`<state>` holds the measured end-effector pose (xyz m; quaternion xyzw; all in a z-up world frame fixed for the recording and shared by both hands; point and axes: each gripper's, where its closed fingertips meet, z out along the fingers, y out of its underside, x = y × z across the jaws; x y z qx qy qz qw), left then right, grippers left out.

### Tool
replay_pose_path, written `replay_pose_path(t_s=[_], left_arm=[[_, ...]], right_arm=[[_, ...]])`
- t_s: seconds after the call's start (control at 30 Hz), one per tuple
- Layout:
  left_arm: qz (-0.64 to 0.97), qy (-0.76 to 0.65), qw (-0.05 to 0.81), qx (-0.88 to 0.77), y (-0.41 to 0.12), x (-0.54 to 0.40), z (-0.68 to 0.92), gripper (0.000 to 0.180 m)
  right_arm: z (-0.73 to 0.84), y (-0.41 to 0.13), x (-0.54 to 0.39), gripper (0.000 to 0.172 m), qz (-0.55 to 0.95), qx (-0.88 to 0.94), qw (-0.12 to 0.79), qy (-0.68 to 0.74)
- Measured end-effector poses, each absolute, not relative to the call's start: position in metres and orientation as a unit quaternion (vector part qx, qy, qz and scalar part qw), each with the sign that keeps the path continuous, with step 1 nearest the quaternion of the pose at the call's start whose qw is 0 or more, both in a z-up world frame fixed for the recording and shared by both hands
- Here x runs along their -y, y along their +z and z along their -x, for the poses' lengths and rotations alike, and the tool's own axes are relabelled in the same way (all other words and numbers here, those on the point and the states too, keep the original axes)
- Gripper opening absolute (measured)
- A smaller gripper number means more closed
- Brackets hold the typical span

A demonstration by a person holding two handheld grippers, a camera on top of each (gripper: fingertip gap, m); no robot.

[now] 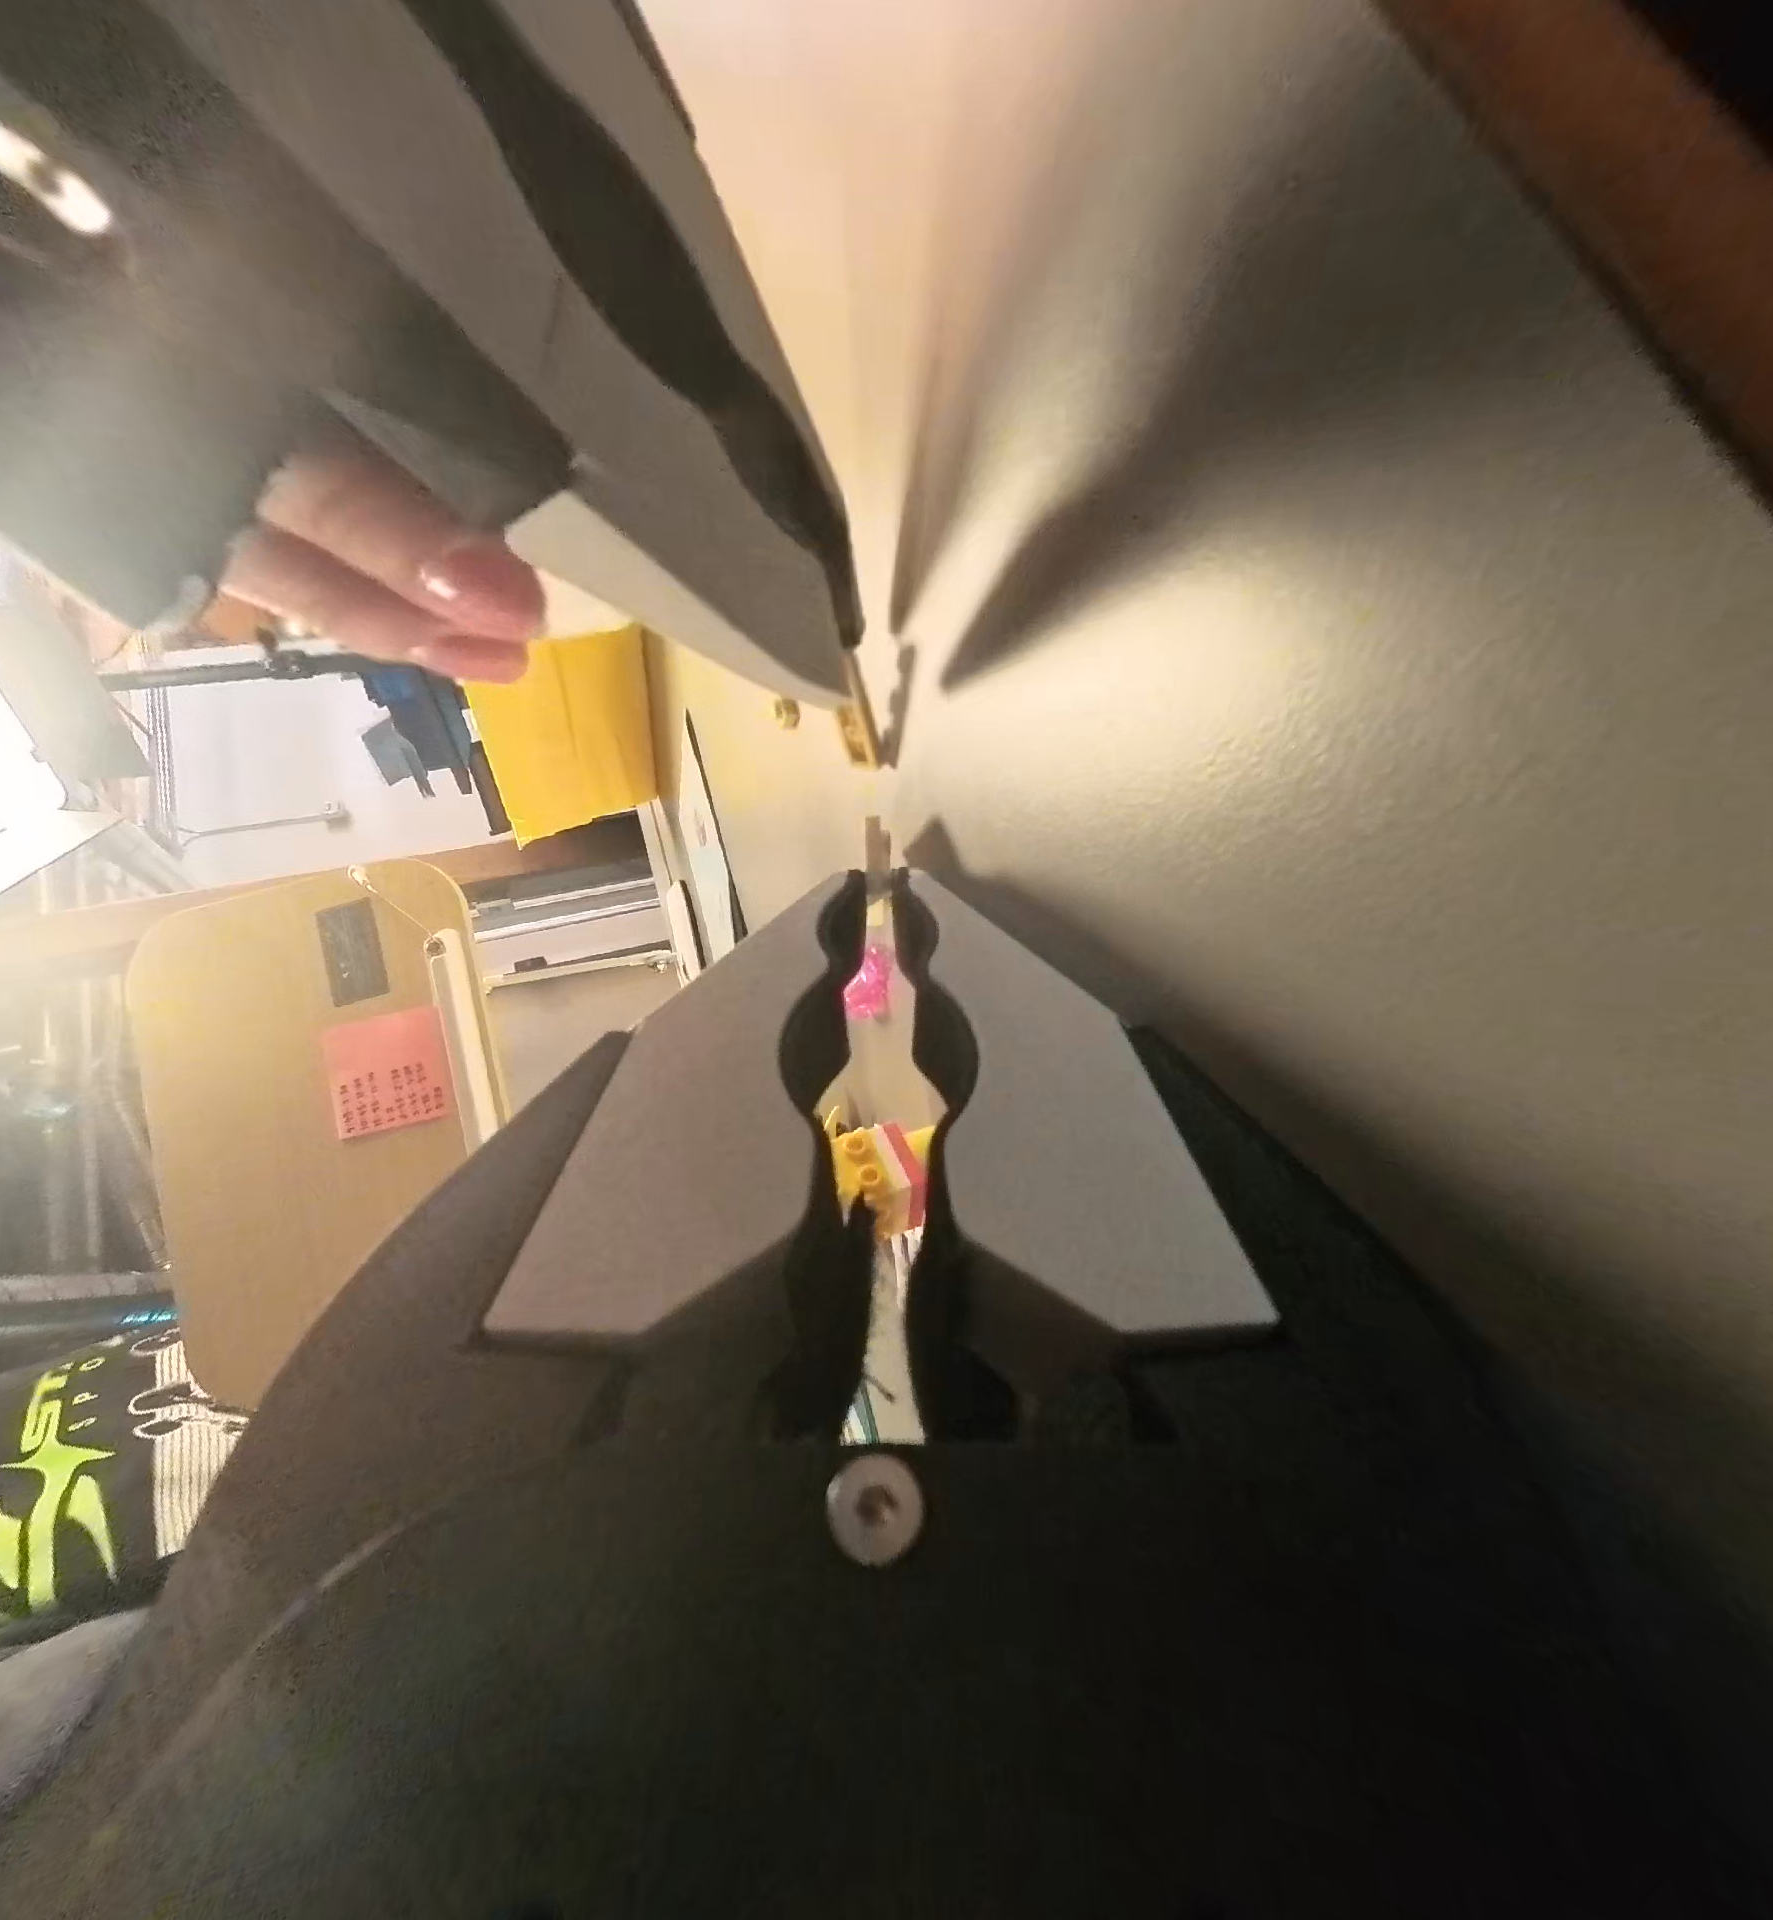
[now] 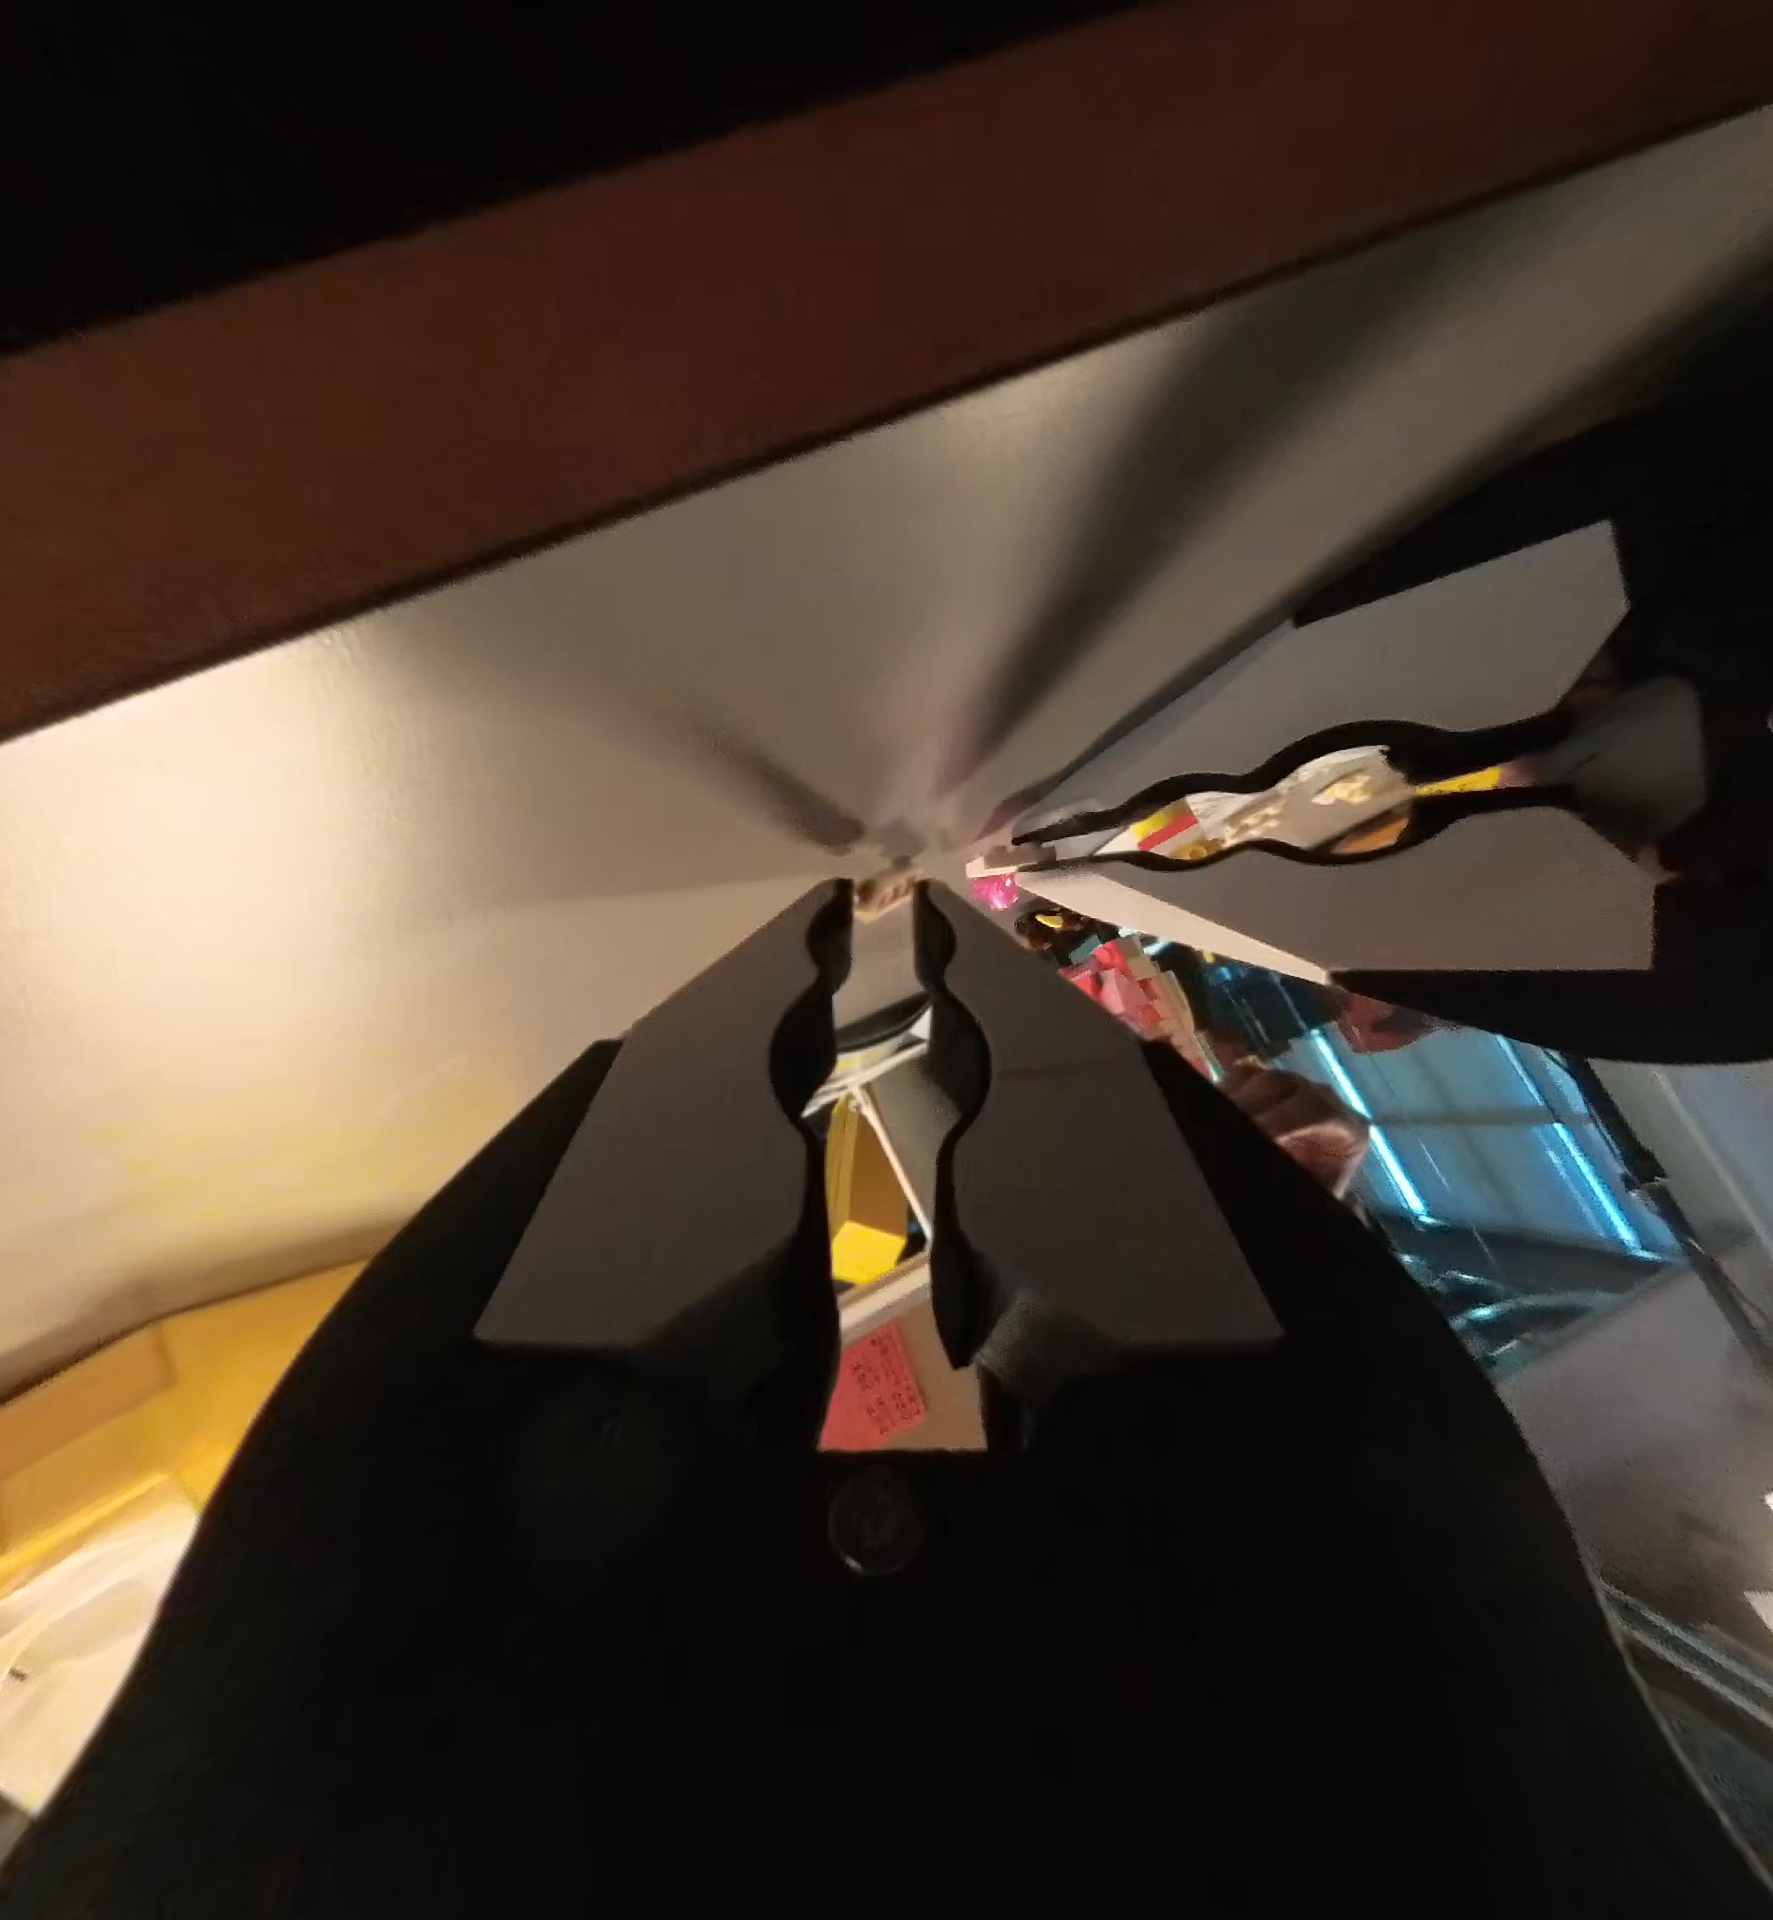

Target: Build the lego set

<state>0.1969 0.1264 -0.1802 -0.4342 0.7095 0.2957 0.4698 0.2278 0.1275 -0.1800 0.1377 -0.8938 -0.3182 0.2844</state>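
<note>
My left gripper (image 1: 874,883) is shut on a thin whitish flat plate (image 1: 874,847) that sticks out past its fingertips, close over the pale table top (image 1: 1277,727). In the right wrist view it (image 2: 1022,844) comes in from the right with the plate (image 2: 1001,857) at its tip. My right gripper (image 2: 882,891) is shut on a small tan brick (image 2: 882,896). In the left wrist view it (image 1: 854,665) reaches in from the upper left with the tan brick (image 1: 858,727) at its tip. The two held pieces are a short way apart, tip facing tip.
A pink see-through piece (image 1: 874,982) and yellow and pink bricks (image 1: 877,1164) lie behind my left fingers. A small gold piece (image 1: 784,711) sits on the table. A hand (image 1: 425,592) holds the right gripper. The table's brown edge (image 2: 653,395) runs close by. A wooden chair back (image 1: 269,1143) stands behind. Less than 4 cm separates the two grippers' tips.
</note>
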Motion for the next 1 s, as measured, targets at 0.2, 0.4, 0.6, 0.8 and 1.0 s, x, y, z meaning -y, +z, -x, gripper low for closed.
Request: replay_pose_path(t_s=[0.2, 0.4, 0.6, 0.8, 1.0], left_arm=[[0.433, 0.296, 0.470, -0.711, -0.180, -0.126, -0.198, 0.003], [0.431, 0.295, 0.470, -0.711, -0.180, -0.126, -0.198, 0.003], [0.429, 0.294, 0.471, -0.713, -0.180, -0.126, -0.198, 0.003], [0.427, 0.292, 0.472, -0.714, -0.180, -0.126, -0.199, 0.003], [0.427, 0.291, 0.473, -0.714, -0.180, -0.126, -0.199, 0.003]], right_arm=[[-0.228, -0.170, -0.119, 0.021, 0.088, 0.933, 0.312, -0.158], [-0.237, -0.174, -0.125, 0.005, 0.427, 0.868, 0.244, 0.071], [-0.233, -0.184, -0.117, 0.007, 0.502, 0.824, 0.204, 0.164], [-0.221, -0.173, -0.129, 0.023, 0.530, 0.776, 0.239, 0.247], [-0.221, -0.180, -0.124, 0.036, 0.526, 0.767, 0.225, 0.290]])
